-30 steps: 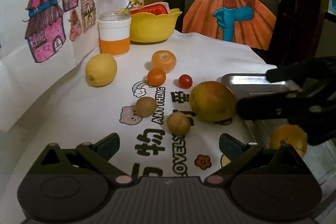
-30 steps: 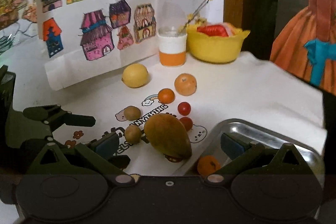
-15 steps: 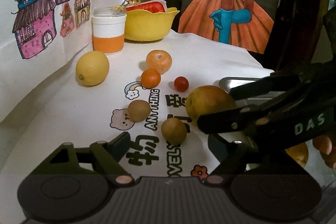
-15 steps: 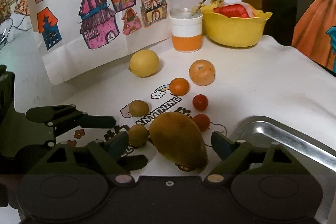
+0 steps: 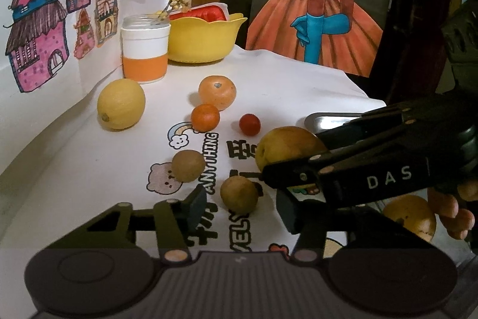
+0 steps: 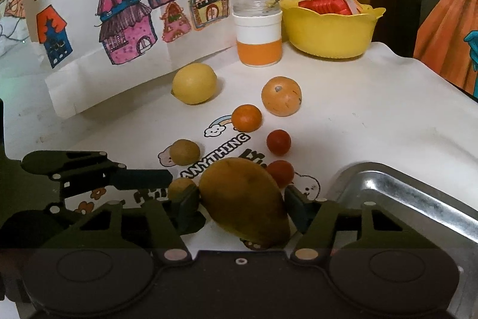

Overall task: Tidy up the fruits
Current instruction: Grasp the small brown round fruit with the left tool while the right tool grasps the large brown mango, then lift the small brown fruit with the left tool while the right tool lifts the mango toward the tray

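Right wrist view: my right fingers (image 6: 242,207) open, straddling mango (image 6: 243,204) for tray (image 6: 418,196) at right. Left fingers (image 5: 240,205) open around small brown fruit (image 5: 239,195).

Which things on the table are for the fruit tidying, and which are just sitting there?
For the job: mango, lemon, big orange, small orange, two red tomatoes, two brown round fruits, metal tray, orange fruit in the tray.

Just sitting there: yellow bowl, orange-and-white jar, house drawings.
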{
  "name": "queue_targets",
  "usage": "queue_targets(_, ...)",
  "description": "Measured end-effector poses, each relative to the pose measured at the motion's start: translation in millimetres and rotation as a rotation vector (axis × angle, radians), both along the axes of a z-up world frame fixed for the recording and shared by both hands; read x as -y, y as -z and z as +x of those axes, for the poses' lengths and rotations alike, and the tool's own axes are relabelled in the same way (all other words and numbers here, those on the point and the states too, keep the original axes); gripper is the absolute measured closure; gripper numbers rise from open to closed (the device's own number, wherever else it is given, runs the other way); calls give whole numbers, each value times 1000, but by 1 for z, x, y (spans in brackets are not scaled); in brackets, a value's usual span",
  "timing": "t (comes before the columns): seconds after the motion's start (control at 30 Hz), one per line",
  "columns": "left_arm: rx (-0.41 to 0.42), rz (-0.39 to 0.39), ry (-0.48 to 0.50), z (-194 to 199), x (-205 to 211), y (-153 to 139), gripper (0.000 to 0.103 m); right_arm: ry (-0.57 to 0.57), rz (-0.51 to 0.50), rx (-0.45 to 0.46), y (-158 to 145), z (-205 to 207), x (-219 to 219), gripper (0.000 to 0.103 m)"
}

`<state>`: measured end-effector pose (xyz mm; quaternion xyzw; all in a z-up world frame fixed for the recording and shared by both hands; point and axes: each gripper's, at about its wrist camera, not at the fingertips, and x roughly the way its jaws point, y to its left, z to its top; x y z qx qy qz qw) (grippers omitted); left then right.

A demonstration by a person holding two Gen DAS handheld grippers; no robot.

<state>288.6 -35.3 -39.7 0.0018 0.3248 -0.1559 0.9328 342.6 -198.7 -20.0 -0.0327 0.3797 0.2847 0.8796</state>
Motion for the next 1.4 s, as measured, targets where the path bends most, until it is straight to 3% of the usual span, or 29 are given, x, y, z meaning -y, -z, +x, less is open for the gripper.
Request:
queue_targets(0.37, 0, 2, -55, 5, -2, 0, 73, 3, 18, -6, -1, 3, 3, 39)
queue_targets(0.77, -6, 4, -60, -1, -2, -2, 73, 6, 25, -5, -1, 2, 4, 40)
queue_targets(1.4, -34, -6, -111, -11, -14, -11, 73, 5, 121, -51, -1, -8, 6, 41)
